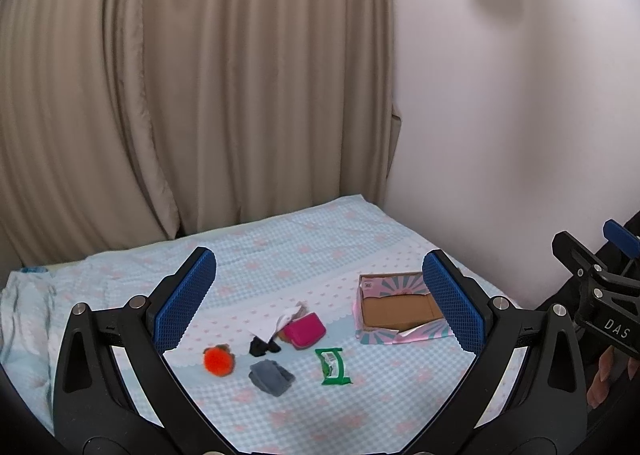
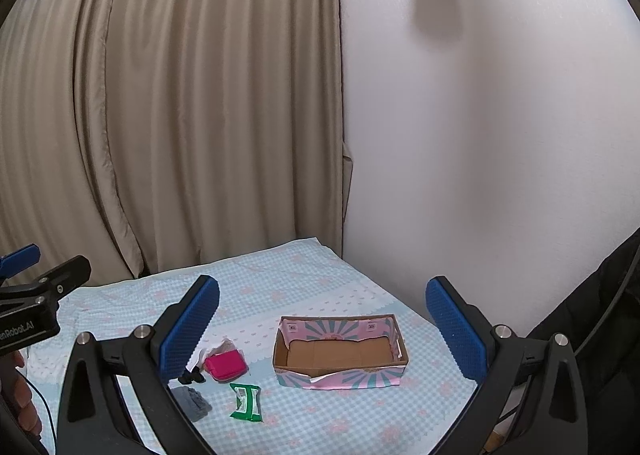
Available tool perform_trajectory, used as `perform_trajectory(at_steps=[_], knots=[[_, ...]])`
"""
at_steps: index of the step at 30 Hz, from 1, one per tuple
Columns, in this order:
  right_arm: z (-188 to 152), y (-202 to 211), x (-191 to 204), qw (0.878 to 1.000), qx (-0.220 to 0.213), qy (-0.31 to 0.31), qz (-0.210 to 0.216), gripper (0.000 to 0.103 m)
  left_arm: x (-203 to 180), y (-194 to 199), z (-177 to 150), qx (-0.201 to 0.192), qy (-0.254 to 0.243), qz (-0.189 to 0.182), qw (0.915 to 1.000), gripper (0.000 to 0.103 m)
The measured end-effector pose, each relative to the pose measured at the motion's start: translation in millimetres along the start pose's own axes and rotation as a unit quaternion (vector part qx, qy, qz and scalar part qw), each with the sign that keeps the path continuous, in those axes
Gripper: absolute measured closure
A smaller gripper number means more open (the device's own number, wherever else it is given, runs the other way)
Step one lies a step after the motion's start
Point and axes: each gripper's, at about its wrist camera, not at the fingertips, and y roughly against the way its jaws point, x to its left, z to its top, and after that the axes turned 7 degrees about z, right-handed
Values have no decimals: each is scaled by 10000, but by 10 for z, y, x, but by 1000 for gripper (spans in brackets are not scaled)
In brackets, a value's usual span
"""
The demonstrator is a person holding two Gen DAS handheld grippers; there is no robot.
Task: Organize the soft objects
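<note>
**Both pairs of fingers spread wide above the bed, nothing held**

The left gripper [image 1: 320, 303] hangs over the bedspread [image 1: 304, 251] with its blue pads far apart and bare. The right gripper [image 2: 322, 329] is likewise splayed and holds nothing.

Between the left fingers lies the little heap: an orange pom-pom [image 1: 218, 360] nearest the left pad, a black scrap [image 1: 262, 346], a grey folded cloth [image 1: 271, 377], a pink pouch [image 1: 305, 330] resting on white paper [image 1: 276, 318], and a green packet [image 1: 333, 366] lying apart, out towards the right pad. The cardboard box [image 1: 394, 311] sits just inside the right pad, open-topped, its floor bare.

From the right wrist, the box [image 2: 340, 353] lies squarely between the fingers with open bedspread all around it. The wall [image 2: 480, 135] closes off the bed's far right edge; the curtain [image 2: 180, 115] hangs along the back edge.

The right gripper's left finger covers part of the grey cloth [image 2: 194, 403] and the black scrap [image 2: 192, 376], and the pom-pom is out of sight there. What the black scrap is cannot be made out. The left pad cuts off the near corner of the box's right wall.
</note>
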Motion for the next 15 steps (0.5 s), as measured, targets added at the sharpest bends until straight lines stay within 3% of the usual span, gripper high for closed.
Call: perform_trajectory(at_steps=[15], knots=[[-323,-21,-14,9999,-130,-86,-38,0,8,53,-12,-19,3,-26,10000,0]])
